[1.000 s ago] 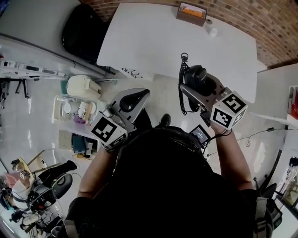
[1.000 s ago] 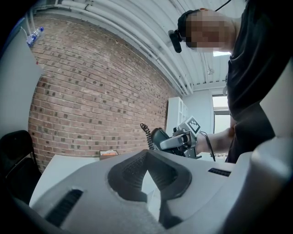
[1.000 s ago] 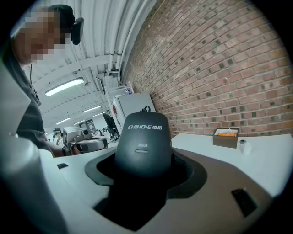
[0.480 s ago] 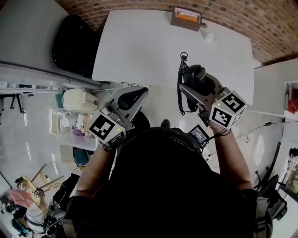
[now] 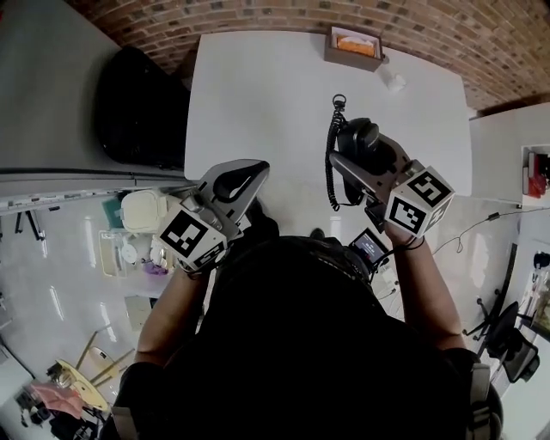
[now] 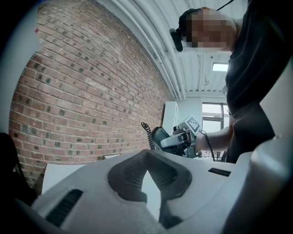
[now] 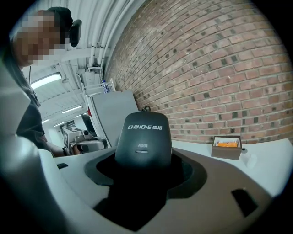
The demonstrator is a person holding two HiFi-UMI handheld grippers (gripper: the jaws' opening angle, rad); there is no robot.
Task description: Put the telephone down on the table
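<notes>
A black telephone [image 5: 357,136] with a coiled cord [image 5: 330,168] hangs in the air over the near part of the white table [image 5: 275,94]. My right gripper [image 5: 361,148] is shut on it. In the right gripper view the telephone [image 7: 143,137] fills the space between the jaws of the right gripper [image 7: 143,168]. My left gripper [image 5: 254,168] is at the table's near left edge, shut with nothing in it. In the left gripper view its tips meet at the left gripper [image 6: 145,157], and the telephone [image 6: 159,137] shows beyond, to the right.
A small brown box [image 5: 353,45] with orange contents stands at the table's far edge, with a small white object [image 5: 392,80] beside it. A black chair [image 5: 142,112] stands left of the table, and a grey cabinet [image 5: 507,163] to its right. The brick wall [image 5: 258,13] is behind.
The table has come nearer in the head view. Both grippers now reach over its near edge. The right gripper's hold on the telephone is unchanged.
</notes>
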